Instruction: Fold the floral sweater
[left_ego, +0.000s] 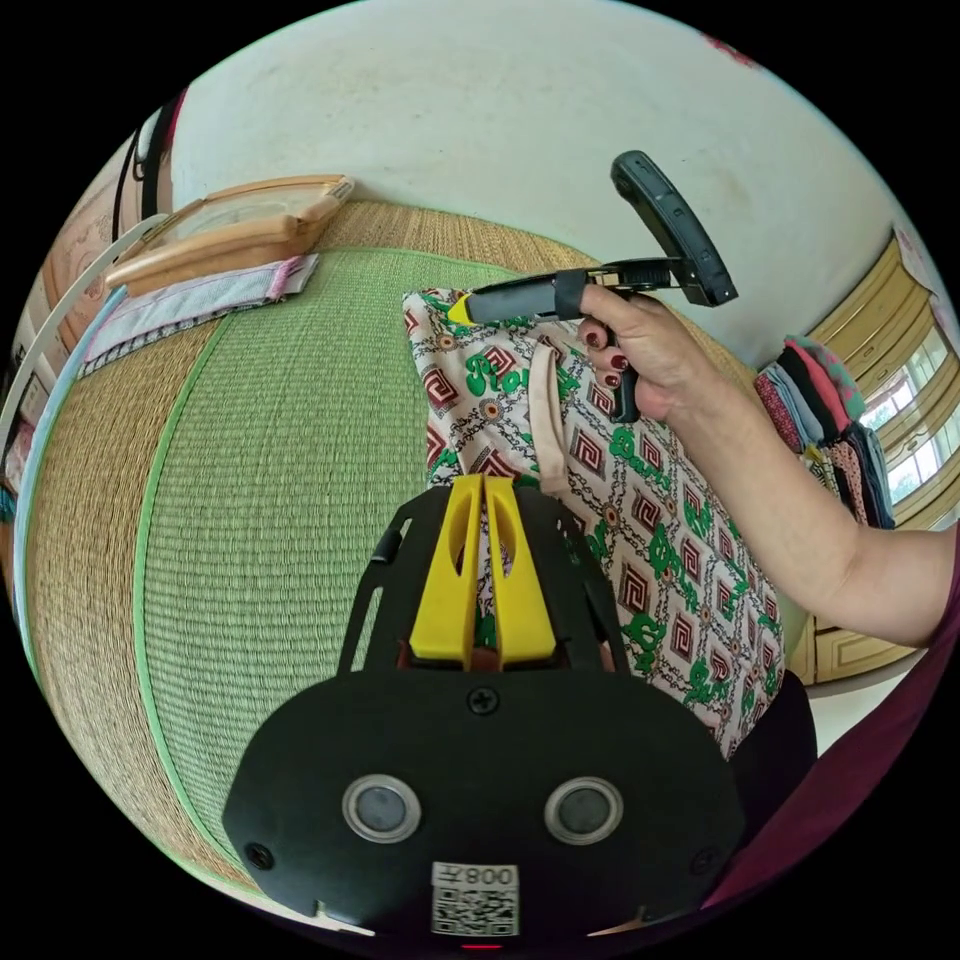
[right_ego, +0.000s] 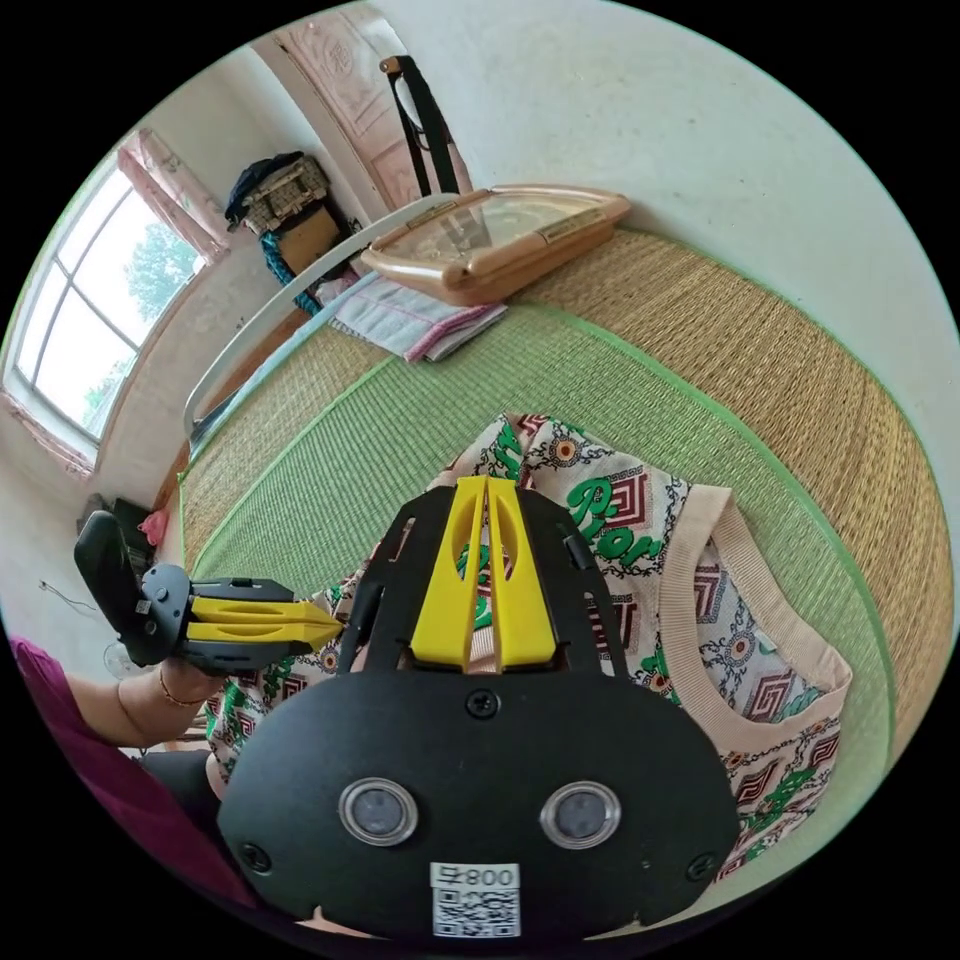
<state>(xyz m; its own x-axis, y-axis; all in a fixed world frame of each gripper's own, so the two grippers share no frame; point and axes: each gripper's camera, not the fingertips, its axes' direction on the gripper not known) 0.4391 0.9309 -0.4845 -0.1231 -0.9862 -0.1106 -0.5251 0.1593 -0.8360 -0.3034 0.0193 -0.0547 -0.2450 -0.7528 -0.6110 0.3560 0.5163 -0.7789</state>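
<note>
The floral sweater (left_ego: 640, 540) is cream with green lettering, red-brown diamonds and a pink ribbed neckline. It is held up off the green woven mat (left_ego: 260, 450). My left gripper (left_ego: 485, 485) is shut on a fold of its fabric near the ribbed band. A hand holds my right gripper (left_ego: 455, 312) beyond it, shut on the sweater's top corner. In the right gripper view, my right gripper (right_ego: 487, 485) pinches the sweater (right_ego: 620, 520) near its upper edge. There my left gripper (right_ego: 335, 625) comes in from the left, closed on the fabric's side edge.
A wooden framed tray (left_ego: 230, 225) and a folded pink-edged cloth (left_ego: 190, 305) lie at the mat's far end. A stack of folded clothes (left_ego: 830, 420) stands by the cabinet on the right. A white rail (right_ego: 260, 330) borders the mat (right_ego: 420, 420) on the window side.
</note>
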